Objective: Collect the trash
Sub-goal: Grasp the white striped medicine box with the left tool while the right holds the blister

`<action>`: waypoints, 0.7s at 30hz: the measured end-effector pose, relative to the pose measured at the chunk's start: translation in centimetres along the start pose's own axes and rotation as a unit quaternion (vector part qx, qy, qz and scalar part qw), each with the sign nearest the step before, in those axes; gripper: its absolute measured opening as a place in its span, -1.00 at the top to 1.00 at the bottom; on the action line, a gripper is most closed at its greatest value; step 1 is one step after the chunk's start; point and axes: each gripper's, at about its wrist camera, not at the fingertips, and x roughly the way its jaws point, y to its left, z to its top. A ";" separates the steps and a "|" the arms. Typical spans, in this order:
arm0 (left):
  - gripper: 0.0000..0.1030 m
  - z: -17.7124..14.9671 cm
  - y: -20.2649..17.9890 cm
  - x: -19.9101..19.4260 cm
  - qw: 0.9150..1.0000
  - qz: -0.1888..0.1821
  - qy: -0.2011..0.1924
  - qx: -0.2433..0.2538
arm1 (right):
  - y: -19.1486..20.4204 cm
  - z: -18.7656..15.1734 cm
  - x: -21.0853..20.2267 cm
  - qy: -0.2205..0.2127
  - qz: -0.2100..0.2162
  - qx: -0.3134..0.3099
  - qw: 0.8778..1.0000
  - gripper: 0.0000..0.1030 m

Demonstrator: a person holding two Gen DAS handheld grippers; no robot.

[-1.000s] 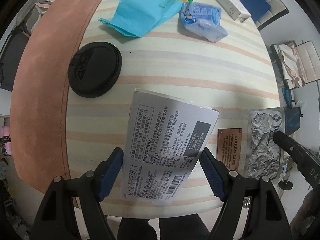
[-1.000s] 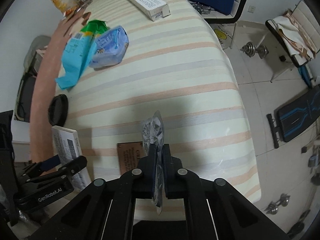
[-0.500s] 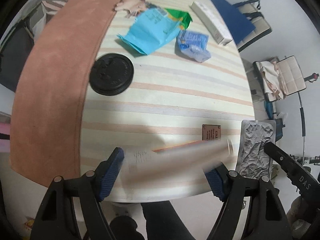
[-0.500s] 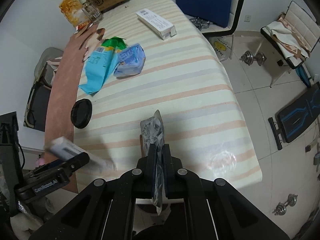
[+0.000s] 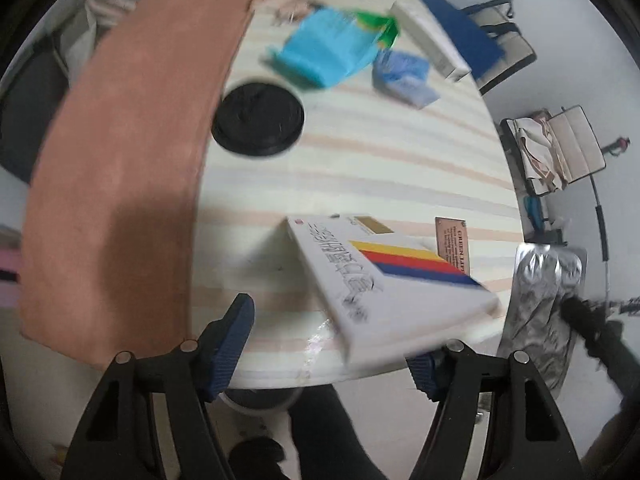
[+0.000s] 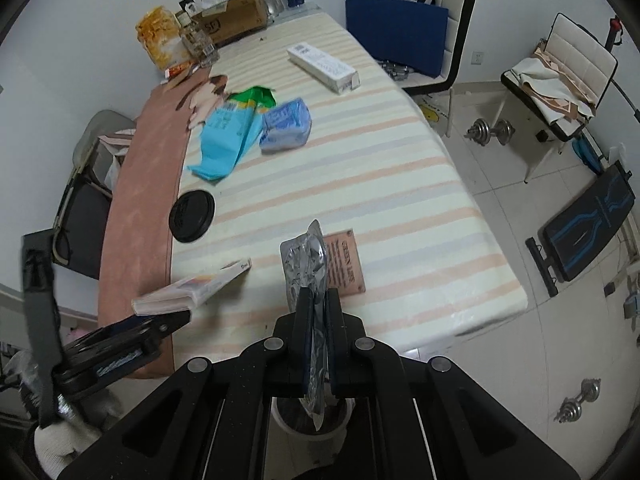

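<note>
Right gripper [image 6: 318, 322]: fingers pinching foil blister pack [image 6: 306, 256], centre frame. Left gripper [image 5: 332, 344]: fingers spread; white medicine box [image 5: 388, 284] tilted, lower right, contact unclear. Bench [image 6: 360, 168]: black lid [image 6: 192, 216], blue wrapper [image 6: 224, 136].

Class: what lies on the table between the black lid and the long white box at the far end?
In the right wrist view, between black lid and white box lie a blue bag and a blue packet.
</note>
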 end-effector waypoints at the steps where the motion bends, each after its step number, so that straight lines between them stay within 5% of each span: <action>1: -0.30 0.4 -0.1 0.8 1.000 -0.014 0.002 -0.007 | 0.1 0.0 0.7 0.006 -0.002 -0.001 1.000 0.88; 5: -0.30 0.8 -1.0 1.8 0.999 -0.035 0.020 -0.007 | -0.4 0.8 2.8 0.030 -0.006 0.000 1.000 0.88; 10: -0.32 -2.1 1.7 -0.7 0.991 -0.082 0.043 -0.096 | -2.7 2.3 4.6 0.055 -0.012 0.010 0.998 0.88; 14: -0.32 -4.3 4.2 -1.9 0.986 -0.063 0.057 -0.144 | -4.7 3.3 6.7 0.080 -0.008 0.034 0.996 0.88; 21: -0.33 -1.6 2.2 -0.9 0.987 -0.047 0.055 -0.141 | -5.0 4.7 9.3 0.109 -0.007 0.033 0.993 0.88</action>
